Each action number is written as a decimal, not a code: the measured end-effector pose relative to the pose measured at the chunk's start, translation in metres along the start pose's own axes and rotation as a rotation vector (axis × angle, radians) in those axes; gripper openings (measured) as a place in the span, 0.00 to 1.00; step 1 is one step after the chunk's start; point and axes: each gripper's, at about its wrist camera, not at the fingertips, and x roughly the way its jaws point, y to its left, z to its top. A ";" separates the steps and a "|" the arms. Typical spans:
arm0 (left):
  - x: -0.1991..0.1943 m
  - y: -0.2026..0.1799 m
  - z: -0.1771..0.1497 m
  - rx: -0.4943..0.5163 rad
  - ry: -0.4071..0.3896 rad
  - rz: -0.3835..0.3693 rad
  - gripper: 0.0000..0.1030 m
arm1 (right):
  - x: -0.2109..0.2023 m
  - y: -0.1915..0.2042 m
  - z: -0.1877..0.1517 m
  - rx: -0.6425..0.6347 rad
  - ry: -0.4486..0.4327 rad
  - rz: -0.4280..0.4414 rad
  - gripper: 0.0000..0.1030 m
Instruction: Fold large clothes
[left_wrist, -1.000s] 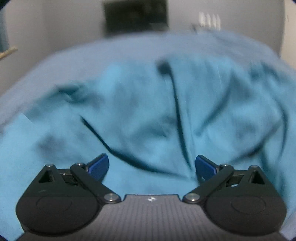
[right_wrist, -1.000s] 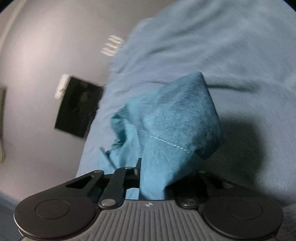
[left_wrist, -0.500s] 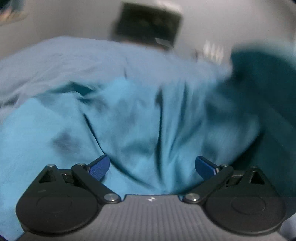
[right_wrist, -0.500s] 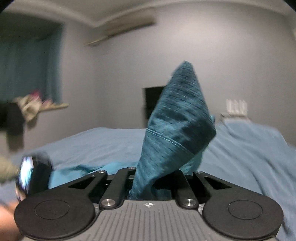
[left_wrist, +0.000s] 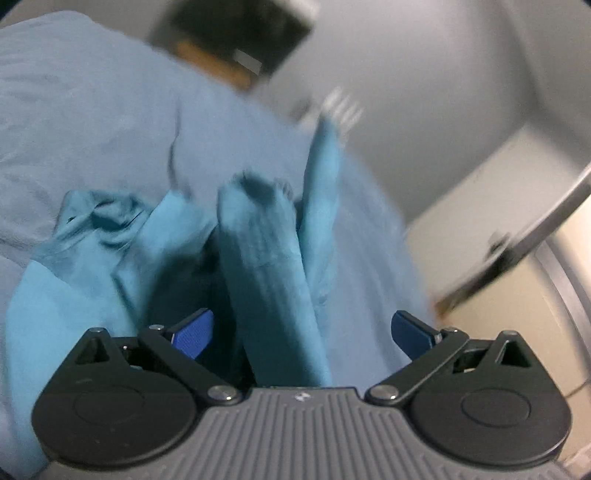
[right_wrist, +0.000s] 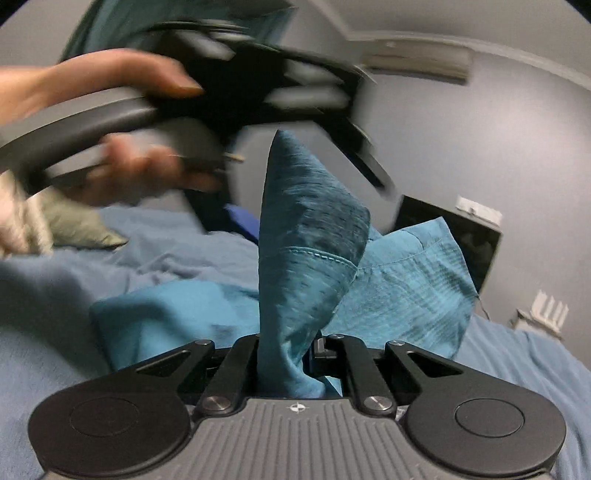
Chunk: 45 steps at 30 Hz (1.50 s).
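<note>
Grey walls close in behind a bed spread with a pale blue sheet (left_wrist: 92, 122), and both cameras look across it.

Left wrist view first, nearest in: the left gripper (left_wrist: 301, 330) has its blue pads (left_wrist: 194, 328) spread wide apart, released, gripping nothing. A twisted column of the teal garment (left_wrist: 266, 280) rises between them from six o'clock toward twelve, closer to the left pad, though I cannot tell whether it touches. More of that cloth bunches at nine o'clock on the sheet, and a lighter strip stands up at about one o'clock. Beyond it, a dark screen (left_wrist: 240, 33) blurs at twelve, with a smeared bar at three o'clock.

Right wrist view now, and this one shows what the other cannot: the right gripper (right_wrist: 291, 354) is clenched tight on the garment (right_wrist: 306, 251), a hemmed peak standing straight up from the closed fingers. Behind it, a stitched panel of the same cloth spreads toward three o'clock over the sheet (right_wrist: 44, 295). At ten o'clock, the person's left hand (right_wrist: 122, 122) wraps the other tool's handle, badly blurred. Far back, the dark screen (right_wrist: 454, 236) sits at two o'clock, a white wall unit (right_wrist: 417, 62) at one.
</note>
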 end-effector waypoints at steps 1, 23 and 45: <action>0.008 0.004 0.002 0.013 0.048 0.023 0.99 | -0.001 0.004 -0.002 -0.023 -0.002 0.014 0.09; -0.027 0.132 -0.018 -0.097 -0.043 0.136 0.10 | -0.061 -0.132 -0.017 0.455 -0.012 0.429 0.51; -0.072 0.020 -0.019 0.178 -0.278 0.244 0.81 | 0.071 -0.136 -0.058 0.422 0.138 0.073 0.31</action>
